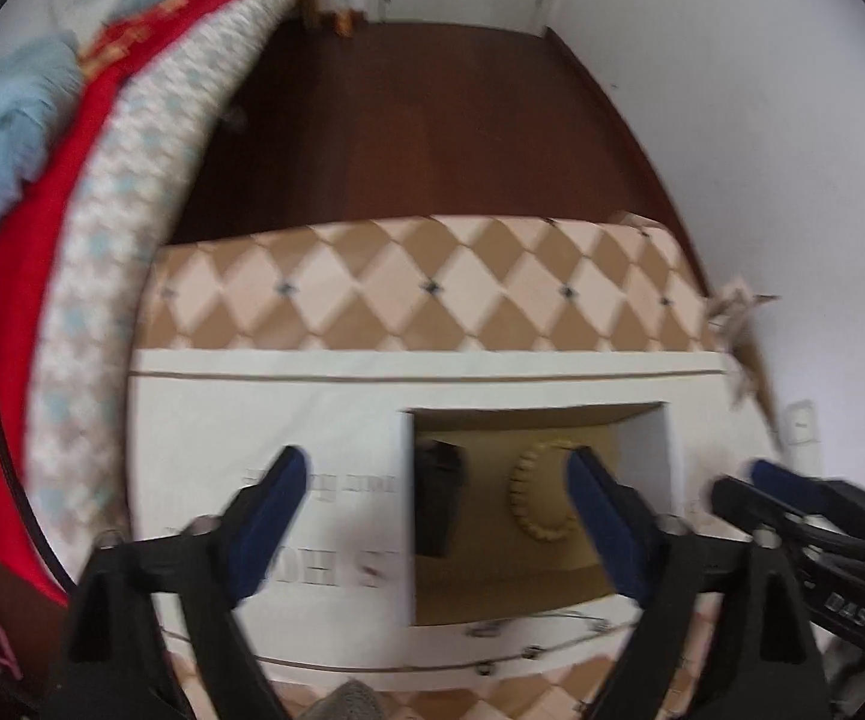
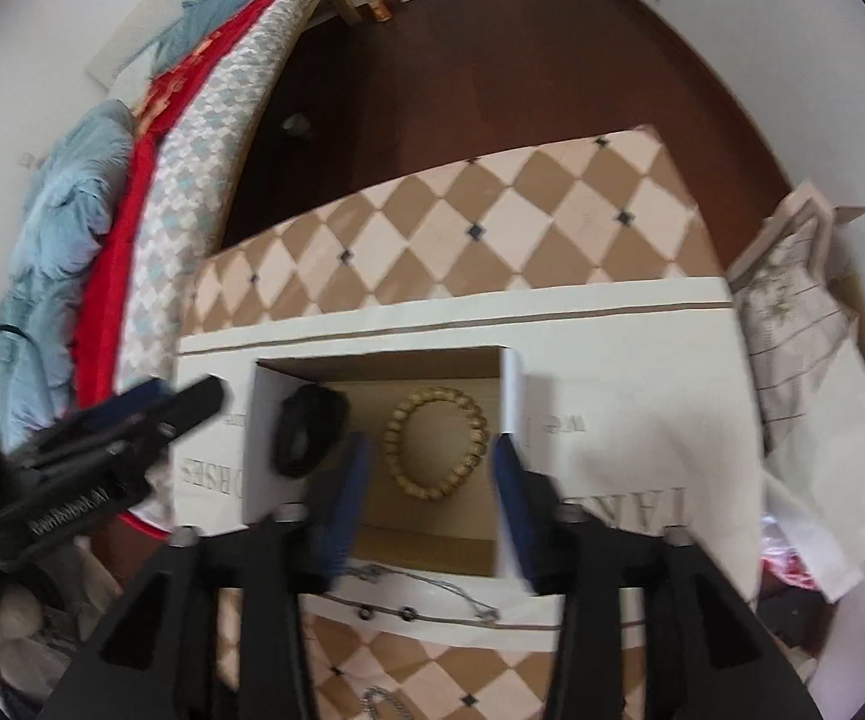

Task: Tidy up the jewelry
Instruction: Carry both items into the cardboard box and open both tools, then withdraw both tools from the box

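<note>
A white cardboard box (image 1: 264, 420) (image 2: 642, 372) with a square cut-out lies on a checkered surface. Inside the cut-out lie a tan beaded bracelet (image 1: 537, 495) (image 2: 437, 444) and a black bracelet (image 1: 441, 498) (image 2: 306, 429). A thin silver chain (image 1: 528, 630) (image 2: 432, 591) lies along the box's near edge. My left gripper (image 1: 438, 516) is open and empty above the box, left of the cut-out's middle. My right gripper (image 2: 432, 498) is open and empty, hovering just over the tan bracelet. A second silver chain (image 2: 381, 702) lies on the checkered surface below.
The checkered brown and cream surface (image 1: 432, 294) (image 2: 492, 222) carries the box. A bed with red and blue bedding (image 1: 42, 210) (image 2: 102, 240) stands to the left. Dark wooden floor (image 1: 420, 120) lies beyond. A paper bag (image 2: 792, 300) and clutter sit at the right.
</note>
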A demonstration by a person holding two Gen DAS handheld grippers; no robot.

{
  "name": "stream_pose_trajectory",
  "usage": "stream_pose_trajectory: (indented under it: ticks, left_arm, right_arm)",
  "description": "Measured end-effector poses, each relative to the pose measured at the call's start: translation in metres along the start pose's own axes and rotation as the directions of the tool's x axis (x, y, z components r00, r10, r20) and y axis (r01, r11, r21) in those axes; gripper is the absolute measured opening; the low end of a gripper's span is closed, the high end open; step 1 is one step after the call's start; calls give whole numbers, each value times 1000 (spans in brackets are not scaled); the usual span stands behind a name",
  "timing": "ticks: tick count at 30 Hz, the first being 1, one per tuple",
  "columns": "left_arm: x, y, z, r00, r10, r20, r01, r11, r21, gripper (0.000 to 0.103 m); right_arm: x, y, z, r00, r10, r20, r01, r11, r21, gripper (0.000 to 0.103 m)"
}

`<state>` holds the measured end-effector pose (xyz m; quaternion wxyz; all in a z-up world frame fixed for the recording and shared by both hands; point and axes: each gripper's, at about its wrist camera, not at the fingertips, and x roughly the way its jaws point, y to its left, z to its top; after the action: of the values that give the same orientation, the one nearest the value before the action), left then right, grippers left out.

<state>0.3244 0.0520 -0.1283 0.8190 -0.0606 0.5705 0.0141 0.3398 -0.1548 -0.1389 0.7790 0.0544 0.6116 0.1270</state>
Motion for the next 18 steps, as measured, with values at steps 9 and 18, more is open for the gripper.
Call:
stream_pose_trajectory:
  ticks: [9,18]
  left_arm:
    - [-11,15,-40,964,242,109,-241,970,-27,102]
    - [-26,22,-75,957,249,147,-243,968,-59,103]
  right_arm:
    - [3,16,-41,947,-309,83,317,941,-117,103]
    - [-5,14,-75,950,-283,133,293,954,-58,103]
